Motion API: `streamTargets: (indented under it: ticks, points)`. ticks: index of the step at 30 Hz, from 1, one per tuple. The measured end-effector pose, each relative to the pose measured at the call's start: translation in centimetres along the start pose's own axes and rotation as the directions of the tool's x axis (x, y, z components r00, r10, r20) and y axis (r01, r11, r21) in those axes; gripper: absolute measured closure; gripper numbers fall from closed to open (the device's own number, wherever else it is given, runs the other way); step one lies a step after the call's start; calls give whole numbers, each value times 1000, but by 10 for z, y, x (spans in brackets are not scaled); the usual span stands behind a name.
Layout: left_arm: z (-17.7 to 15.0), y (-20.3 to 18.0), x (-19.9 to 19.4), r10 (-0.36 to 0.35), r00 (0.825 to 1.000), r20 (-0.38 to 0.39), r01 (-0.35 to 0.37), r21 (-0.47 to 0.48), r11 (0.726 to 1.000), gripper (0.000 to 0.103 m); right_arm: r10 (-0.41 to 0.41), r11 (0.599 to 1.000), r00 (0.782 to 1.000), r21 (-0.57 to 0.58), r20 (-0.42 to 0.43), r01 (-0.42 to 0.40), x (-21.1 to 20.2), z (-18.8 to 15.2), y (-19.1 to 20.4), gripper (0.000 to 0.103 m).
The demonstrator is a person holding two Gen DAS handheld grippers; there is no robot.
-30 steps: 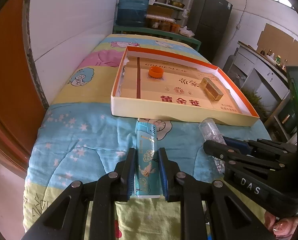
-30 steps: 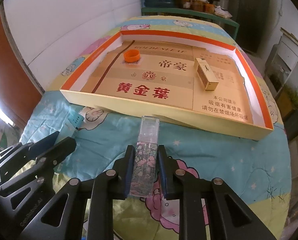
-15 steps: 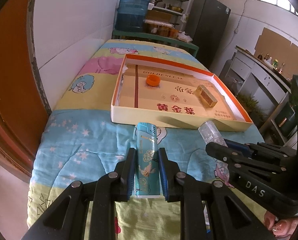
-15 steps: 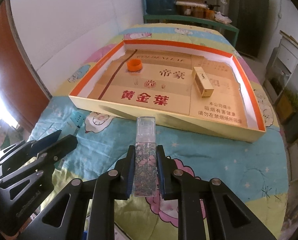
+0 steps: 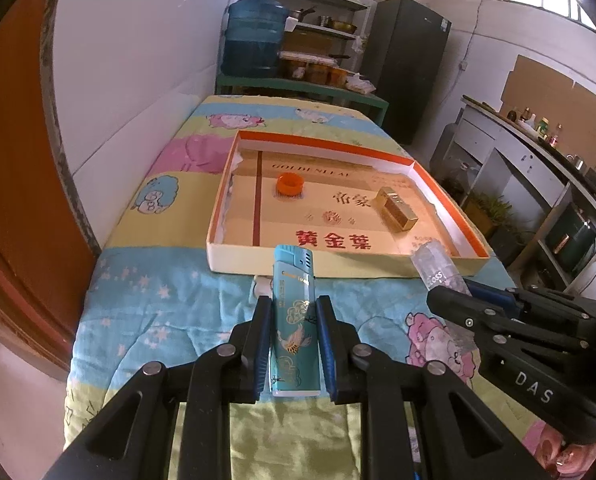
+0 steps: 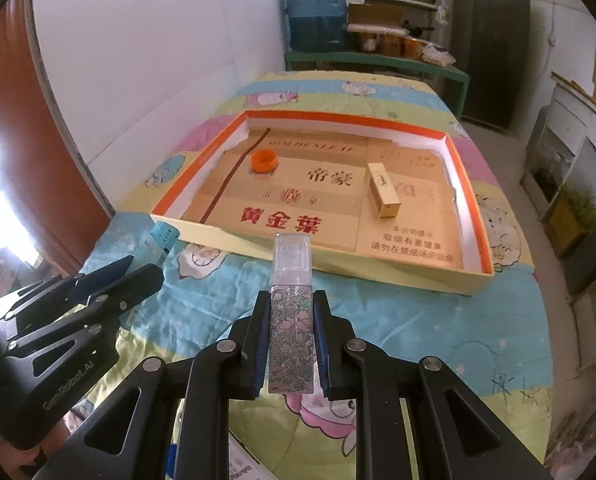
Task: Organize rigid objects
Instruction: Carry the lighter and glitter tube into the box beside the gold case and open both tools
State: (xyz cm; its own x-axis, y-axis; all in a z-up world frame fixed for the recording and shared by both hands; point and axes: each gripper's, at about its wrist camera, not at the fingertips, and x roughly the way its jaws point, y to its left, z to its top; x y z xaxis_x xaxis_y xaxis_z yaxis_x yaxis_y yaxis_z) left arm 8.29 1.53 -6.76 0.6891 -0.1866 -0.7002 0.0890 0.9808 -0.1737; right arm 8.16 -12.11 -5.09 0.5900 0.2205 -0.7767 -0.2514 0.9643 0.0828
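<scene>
1. Teal lighter (image 5: 294, 320), clamped at mid-body by the left gripper (image 5: 292, 344), is held above the quilt (image 5: 158, 304), tray (image 5: 238, 266) at 12 o'clock.
2. Floral clear-capped bottle (image 6: 292, 320), clamped by the right gripper (image 6: 290, 344); likely light, stiff, slippery, so grip the flat sides.
3. Only the right view shows the bottle's flower print; the left view shows just its clear tip.

Two claws: left claw (image 5: 292, 344), right claw (image 6: 290, 346). One lighter (image 5: 294, 320), one spray bottle (image 6: 291, 320), one tray (image 6: 474, 280); inside the tray, one orange cap (image 6: 263, 160) and one small box (image 6: 383, 194).
</scene>
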Motion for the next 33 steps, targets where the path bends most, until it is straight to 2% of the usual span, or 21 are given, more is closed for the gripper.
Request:
streamTargets:
  ticks: [16, 33]
  points:
    - [38, -25, 3, -15, 1000, 7, 15, 37, 999, 80, -18, 999, 1000, 48, 25, 17, -20, 24, -37, 83]
    - [73, -38, 39, -48, 998, -40, 50, 53, 997, 80, -35, 993, 999, 110, 10, 34, -1, 51, -77, 83]
